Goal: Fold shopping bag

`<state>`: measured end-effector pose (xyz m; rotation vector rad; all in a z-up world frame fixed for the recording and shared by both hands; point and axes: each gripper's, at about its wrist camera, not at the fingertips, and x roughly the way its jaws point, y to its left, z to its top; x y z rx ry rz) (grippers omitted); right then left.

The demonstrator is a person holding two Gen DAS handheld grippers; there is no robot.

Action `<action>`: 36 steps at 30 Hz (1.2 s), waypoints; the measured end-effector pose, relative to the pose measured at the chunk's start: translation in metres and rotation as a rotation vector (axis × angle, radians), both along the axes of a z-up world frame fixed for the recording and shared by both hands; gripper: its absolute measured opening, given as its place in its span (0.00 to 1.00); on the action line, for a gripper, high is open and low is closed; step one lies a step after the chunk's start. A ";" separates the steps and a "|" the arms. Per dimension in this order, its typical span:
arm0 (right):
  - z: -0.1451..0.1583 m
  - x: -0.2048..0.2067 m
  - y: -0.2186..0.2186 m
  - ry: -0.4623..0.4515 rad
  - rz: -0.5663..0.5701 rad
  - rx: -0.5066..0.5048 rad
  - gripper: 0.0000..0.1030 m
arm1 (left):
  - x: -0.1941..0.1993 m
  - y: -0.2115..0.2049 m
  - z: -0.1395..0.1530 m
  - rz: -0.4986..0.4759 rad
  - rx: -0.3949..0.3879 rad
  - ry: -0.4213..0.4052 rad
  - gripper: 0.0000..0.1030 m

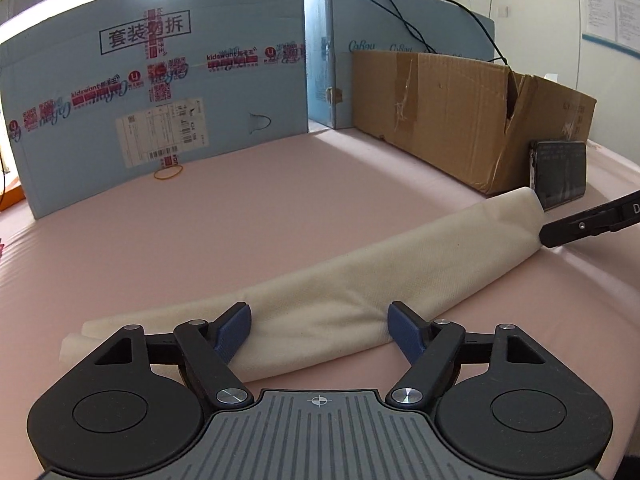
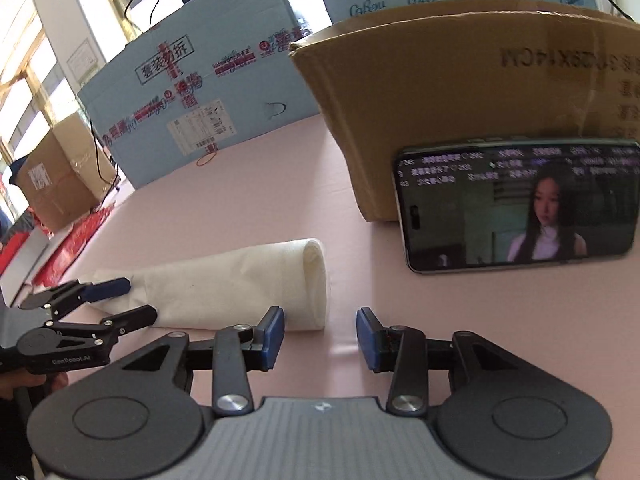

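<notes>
The cream shopping bag lies rolled into a long bundle on the pink table cover, running from near left to far right. My left gripper stands open astride the roll's near left part, one blue pad on each side, with no visible squeeze. In the right wrist view the bag shows its rolled end, and the left gripper straddles its far end. My right gripper is open just short of the rolled end, with only table between its pads. One of its black fingers shows at the bag's right tip.
Tall light-blue cartons wall the back of the table, with a rubber band at their foot. A brown cardboard box stands at the right, and a lit phone leans against it. More boxes sit off the table's left.
</notes>
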<state>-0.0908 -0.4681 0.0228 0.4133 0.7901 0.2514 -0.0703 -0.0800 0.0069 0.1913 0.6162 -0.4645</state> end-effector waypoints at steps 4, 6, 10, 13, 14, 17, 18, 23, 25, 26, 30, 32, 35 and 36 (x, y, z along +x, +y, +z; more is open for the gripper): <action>-0.011 -0.013 -0.008 0.021 -0.030 0.251 0.65 | -0.001 0.000 0.000 -0.001 -0.001 0.003 0.77; -0.018 -0.007 0.000 0.021 -0.026 0.331 0.69 | -0.001 0.000 0.001 0.000 0.000 0.004 0.78; -0.025 0.015 0.040 -0.013 -0.054 0.394 0.76 | 0.002 0.000 0.000 0.003 -0.003 0.007 0.79; -0.024 0.025 0.070 -0.045 -0.102 0.381 0.81 | 0.002 0.000 0.000 0.003 -0.008 0.010 0.79; -0.023 0.027 0.081 -0.058 -0.114 0.354 0.81 | 0.002 0.001 0.001 0.003 -0.010 0.011 0.79; -0.018 0.029 0.113 -0.106 -0.134 0.203 0.71 | 0.003 0.001 0.001 0.002 -0.015 0.013 0.79; -0.017 0.029 0.118 -0.114 -0.132 0.148 0.65 | 0.003 0.002 0.001 0.002 -0.019 0.013 0.79; -0.016 0.029 0.120 -0.120 -0.122 0.040 0.35 | -0.006 0.000 0.009 -0.003 -0.028 -0.055 0.75; -0.018 0.028 0.118 -0.123 -0.112 0.025 0.34 | -0.011 -0.008 0.014 -0.025 -0.013 -0.110 0.53; -0.018 0.028 0.118 -0.126 -0.108 0.018 0.33 | -0.009 -0.013 0.014 -0.044 -0.001 -0.114 0.33; -0.018 0.027 0.119 -0.139 -0.096 -0.002 0.33 | 0.001 -0.035 0.007 -0.137 0.062 -0.079 0.22; -0.018 0.027 0.117 -0.146 -0.095 0.004 0.23 | 0.006 -0.038 0.003 -0.149 0.067 -0.059 0.22; -0.014 0.025 0.115 -0.210 -0.050 0.047 0.15 | 0.012 -0.030 0.003 -0.154 0.017 -0.021 0.22; -0.011 0.025 0.116 -0.232 -0.017 0.058 0.13 | 0.014 -0.027 0.002 -0.154 -0.005 -0.007 0.22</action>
